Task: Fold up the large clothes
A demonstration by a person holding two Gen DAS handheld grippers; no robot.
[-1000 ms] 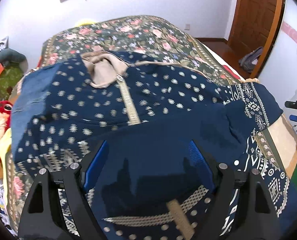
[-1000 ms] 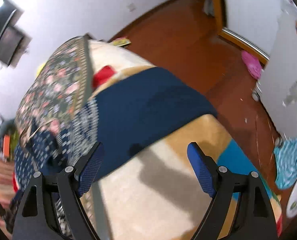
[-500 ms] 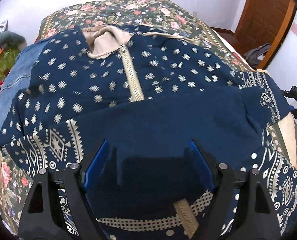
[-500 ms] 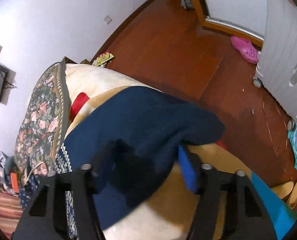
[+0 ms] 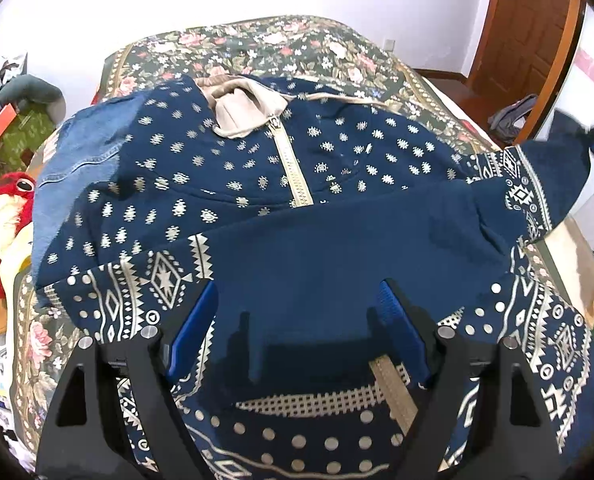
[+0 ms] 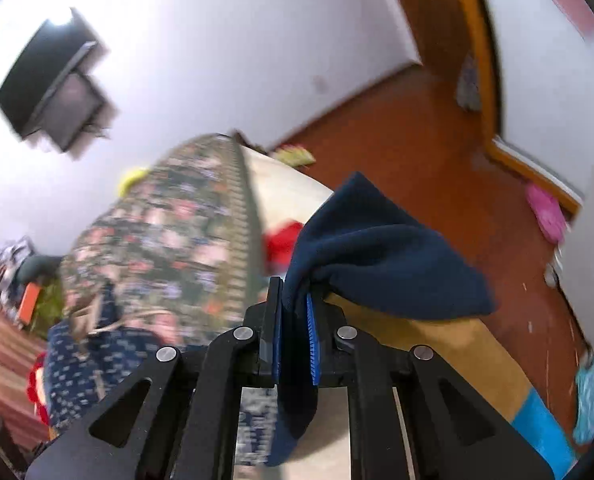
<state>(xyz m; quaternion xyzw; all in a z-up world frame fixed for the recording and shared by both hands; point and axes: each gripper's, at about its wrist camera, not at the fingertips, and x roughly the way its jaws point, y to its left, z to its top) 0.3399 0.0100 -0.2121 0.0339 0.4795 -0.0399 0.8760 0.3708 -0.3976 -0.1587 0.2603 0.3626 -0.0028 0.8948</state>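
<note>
Left wrist: one patterned jacket (image 5: 297, 208).

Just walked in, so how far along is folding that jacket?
Early. One sleeve already lies across the jacket. The right tool, just closed, pinches the other cuff. The left tool is open above the hem. Body folds remain.

Bed (image 5: 257, 46) far half bare — red plush toy (image 5: 1, 232) crowds left edge.
</note>
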